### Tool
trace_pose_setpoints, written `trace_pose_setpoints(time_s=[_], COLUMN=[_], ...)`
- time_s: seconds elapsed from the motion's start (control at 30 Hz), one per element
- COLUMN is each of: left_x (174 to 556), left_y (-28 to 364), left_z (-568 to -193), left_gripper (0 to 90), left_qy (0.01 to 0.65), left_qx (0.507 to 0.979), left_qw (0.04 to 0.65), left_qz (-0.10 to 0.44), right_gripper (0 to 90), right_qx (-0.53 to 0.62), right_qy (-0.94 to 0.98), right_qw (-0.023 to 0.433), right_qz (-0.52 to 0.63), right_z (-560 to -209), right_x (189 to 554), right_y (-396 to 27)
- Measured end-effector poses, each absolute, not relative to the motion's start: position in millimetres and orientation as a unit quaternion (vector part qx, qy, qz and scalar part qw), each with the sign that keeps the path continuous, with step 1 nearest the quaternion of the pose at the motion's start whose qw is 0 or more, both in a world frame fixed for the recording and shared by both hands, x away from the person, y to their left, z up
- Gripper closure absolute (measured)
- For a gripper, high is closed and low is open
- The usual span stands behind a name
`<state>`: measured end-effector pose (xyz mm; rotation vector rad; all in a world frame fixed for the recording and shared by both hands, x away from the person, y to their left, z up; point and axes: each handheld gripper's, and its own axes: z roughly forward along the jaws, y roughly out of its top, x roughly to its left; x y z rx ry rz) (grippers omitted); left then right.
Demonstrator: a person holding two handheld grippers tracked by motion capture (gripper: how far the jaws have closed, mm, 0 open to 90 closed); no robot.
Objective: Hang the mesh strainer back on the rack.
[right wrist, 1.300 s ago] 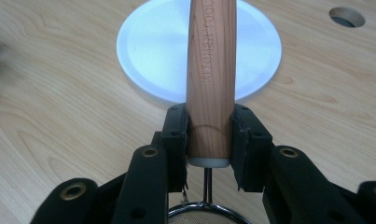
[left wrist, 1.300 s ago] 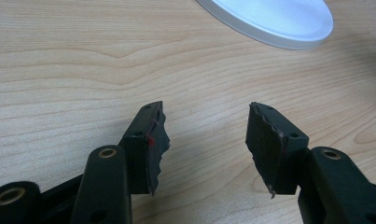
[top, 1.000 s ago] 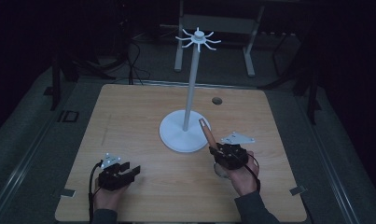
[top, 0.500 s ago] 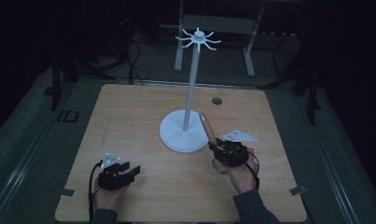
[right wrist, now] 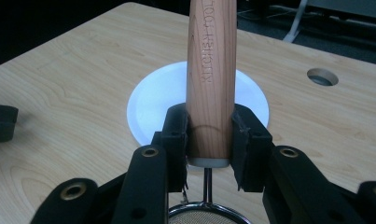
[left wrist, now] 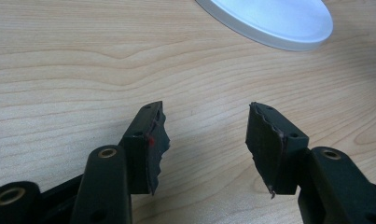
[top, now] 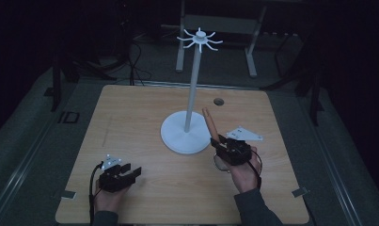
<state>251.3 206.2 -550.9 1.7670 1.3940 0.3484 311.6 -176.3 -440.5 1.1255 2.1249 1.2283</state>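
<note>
Dim table [top: 145, 117]; strainer [right wrist: 209, 93] bowl seemingly cropped.

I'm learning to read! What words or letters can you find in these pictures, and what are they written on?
"KITCHEN TOOL": pressed into the round wooden handle clamped in the right gripper; the last letters run out of the picture's top, so more may follow.
"ID": a mark on the grey floor strip left of the light wooden table; small and dim, so this reading is unsure.
Nothing readable on the white stand.
</note>
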Motion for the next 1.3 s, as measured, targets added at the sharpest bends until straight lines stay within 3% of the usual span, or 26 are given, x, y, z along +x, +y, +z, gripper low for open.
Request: trace_pose_setpoints(time_s=[1.3], left_x=[251.4], left_y=[205.6], left_z=[-551.1], left_gripper=[46.9], left_qy=[0.555], left_qx=[0.706], left_qw=[0.418], left_qz=[0.140], right_gripper=[69.4], right_qx=[0.401], right_qy=[0.732], right_qw=[0.239], right_qz=[0.496], right_z=[-411.9], right_x=[316.8], right_y=[-175.3])
